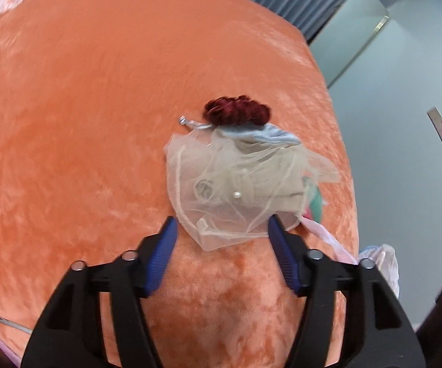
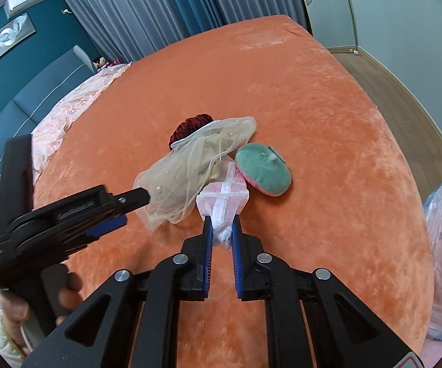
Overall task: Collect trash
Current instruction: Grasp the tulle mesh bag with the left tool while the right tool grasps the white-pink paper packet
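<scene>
Net bag [image 1: 236, 184] near the bed's [image 1: 83, 122] right edge could snag: left gripper [image 1: 221, 230] spread wide, right gripper [image 2: 222, 230] pinching the white pouch [image 2: 222, 197] beside it.

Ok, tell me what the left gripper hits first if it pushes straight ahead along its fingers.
Most likely the sheer beige mesh pouch on the orange plush bedspread: its near edge lies just ahead of the open left gripper. Depth is unclear; the fingers may pass over it.
</scene>
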`<state>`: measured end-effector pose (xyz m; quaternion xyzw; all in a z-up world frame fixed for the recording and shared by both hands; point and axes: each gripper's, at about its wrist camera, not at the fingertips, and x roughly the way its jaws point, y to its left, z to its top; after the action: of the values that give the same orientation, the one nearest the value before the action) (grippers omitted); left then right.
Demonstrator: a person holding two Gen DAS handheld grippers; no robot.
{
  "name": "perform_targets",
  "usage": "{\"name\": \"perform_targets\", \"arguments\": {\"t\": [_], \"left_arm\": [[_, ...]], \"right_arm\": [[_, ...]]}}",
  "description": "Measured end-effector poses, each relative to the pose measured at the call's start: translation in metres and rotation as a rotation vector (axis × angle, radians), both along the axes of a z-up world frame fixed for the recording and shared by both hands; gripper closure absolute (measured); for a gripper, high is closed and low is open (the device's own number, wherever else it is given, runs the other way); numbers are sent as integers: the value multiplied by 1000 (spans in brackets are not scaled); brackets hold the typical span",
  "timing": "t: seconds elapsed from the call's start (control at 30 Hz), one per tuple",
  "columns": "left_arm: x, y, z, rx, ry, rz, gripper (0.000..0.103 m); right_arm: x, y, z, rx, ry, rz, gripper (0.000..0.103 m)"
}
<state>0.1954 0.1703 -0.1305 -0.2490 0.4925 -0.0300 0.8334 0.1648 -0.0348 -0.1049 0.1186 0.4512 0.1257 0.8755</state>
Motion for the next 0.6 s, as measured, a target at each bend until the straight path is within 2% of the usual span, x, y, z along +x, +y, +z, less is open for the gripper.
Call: {"name": "perform_targets", "arguments": {"t": [0.13,0.17,0.2,0.23,0.27,0.3,0.47,0.6], "left_arm": [[18,-1,-25,-31,44,16,44],[23,-2,-31,-19,61,25,50],[26,-3,-35,-22,67,27,64],[30,-3,-40,-24,79,23,72],[31,-3,-42,-22,88,23,91],[32,-3,-42,-25,92,22,96],[17,1,-8,7,0,20,100],[2,-4,36,26,-91,-6,100]], "right_arm": [[-3,0,2,2,0,-4,92],[-3,0,3,3,0,-2,92],[-3,1,5,1,-1,0,92],[-2,1,6,-3,-3,1,92],[-2,1,8,-7,-4,2,92],[-2,0,10,-10,-9,2,92],[0,-6,31,12,-48,-16,92],[-3,-12,56,27,-101,-32,92]]}}
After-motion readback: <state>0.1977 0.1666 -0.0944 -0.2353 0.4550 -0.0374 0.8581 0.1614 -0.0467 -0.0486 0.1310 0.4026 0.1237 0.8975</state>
